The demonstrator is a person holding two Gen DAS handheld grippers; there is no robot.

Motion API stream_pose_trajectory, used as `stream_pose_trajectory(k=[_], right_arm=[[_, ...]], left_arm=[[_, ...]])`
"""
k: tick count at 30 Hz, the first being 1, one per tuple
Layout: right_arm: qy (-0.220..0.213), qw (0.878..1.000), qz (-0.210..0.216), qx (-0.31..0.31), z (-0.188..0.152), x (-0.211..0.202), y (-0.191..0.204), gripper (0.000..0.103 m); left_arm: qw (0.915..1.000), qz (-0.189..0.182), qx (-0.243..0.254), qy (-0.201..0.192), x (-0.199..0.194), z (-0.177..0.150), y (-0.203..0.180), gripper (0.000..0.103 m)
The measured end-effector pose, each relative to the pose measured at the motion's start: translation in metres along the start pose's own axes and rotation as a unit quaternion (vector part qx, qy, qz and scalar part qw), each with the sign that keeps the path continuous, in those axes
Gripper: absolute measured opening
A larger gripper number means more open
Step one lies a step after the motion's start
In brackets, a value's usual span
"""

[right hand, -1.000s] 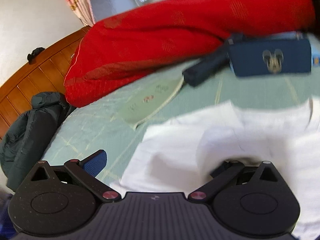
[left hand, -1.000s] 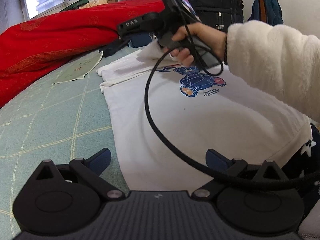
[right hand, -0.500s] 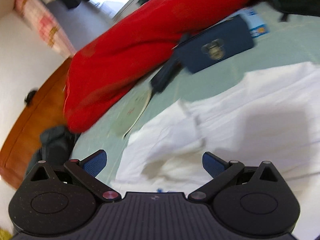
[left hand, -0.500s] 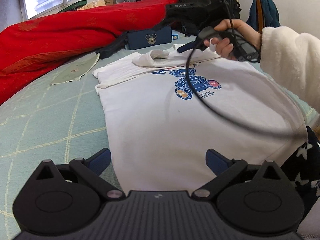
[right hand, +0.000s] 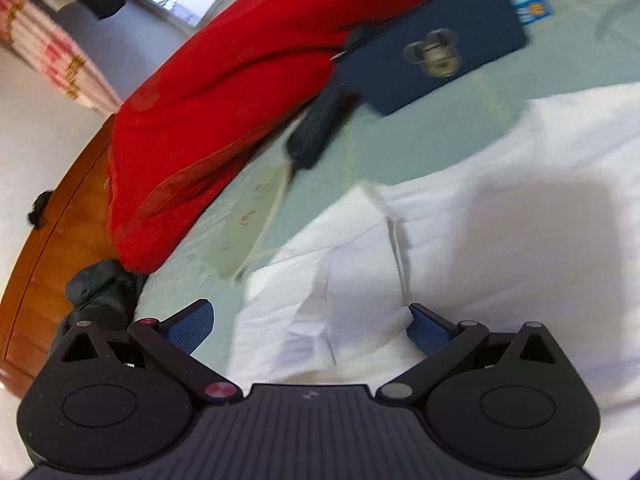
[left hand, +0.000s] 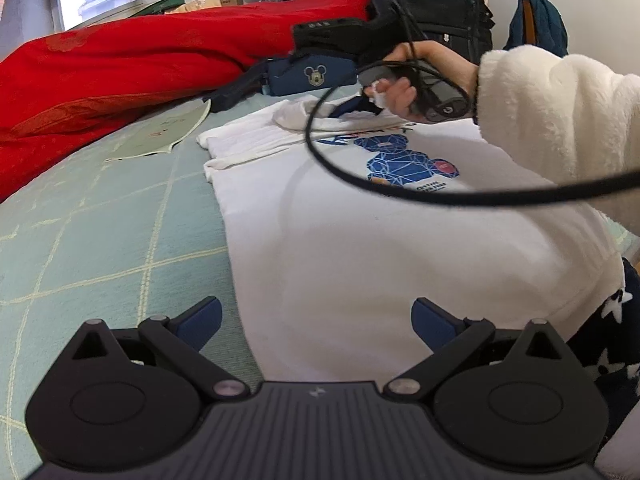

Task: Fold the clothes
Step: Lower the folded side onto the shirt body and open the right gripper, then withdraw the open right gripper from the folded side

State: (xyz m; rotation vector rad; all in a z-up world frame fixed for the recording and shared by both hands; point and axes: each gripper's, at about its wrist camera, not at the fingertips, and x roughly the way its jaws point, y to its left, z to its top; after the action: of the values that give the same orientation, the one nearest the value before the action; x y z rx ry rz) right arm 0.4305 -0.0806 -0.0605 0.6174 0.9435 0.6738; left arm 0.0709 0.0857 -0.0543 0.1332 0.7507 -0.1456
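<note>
1. T-shirt (left hand: 360,248) is spread flat on the green bed (left hand: 100,240).
2. It looks soft, light and floppy; it is best gripped at an edge.
3. Left gripper (left hand: 316,320) and right gripper (right hand: 310,322) are held wide apart, empty.

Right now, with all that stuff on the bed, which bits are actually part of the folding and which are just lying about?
Part of the folding:
white T-shirt
left gripper, open
right gripper, open

Just lying about:
red quilt
navy Mickey pouch
black backpack
paper fan
</note>
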Motion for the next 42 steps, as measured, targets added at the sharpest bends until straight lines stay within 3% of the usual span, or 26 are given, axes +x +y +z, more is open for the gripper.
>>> stream_pose_trajectory(k=[10, 14, 18, 27, 32, 36, 42], right_arm=[[0.03, 0.994, 0.077, -0.071, -0.008, 0.028, 0.063, 0.103], [0.015, 0.993, 0.045, -0.107, -0.006, 0.001, 0.065, 0.103], [-0.016, 0.991, 0.0, -0.132, 0.001, -0.05, 0.042, 0.103], [-0.074, 0.977, -0.124, -0.16, 0.001, -0.152, -0.051, 0.103], [-0.063, 0.973, -0.157, -0.157, -0.02, -0.156, -0.106, 0.101], [-0.089, 0.966, -0.159, -0.181, -0.033, -0.172, -0.101, 0.101], [-0.13, 0.949, -0.16, -0.237, -0.047, -0.193, -0.084, 0.093]], left_arm=[[0.9997, 0.014, -0.02, 0.003, -0.003, -0.008, 0.015, 0.101], [0.9997, 0.014, -0.019, 0.002, -0.003, -0.009, 0.017, 0.101], [0.9998, 0.015, -0.014, 0.003, -0.003, -0.008, 0.016, 0.101], [0.9993, 0.035, 0.015, -0.003, 0.006, 0.019, 0.009, 0.101], [0.9992, 0.032, 0.023, -0.01, 0.019, 0.037, 0.001, 0.101], [0.9993, 0.021, 0.028, -0.012, 0.034, 0.059, 0.004, 0.101], [0.998, -0.024, 0.022, -0.054, 0.08, 0.121, 0.015, 0.101]])
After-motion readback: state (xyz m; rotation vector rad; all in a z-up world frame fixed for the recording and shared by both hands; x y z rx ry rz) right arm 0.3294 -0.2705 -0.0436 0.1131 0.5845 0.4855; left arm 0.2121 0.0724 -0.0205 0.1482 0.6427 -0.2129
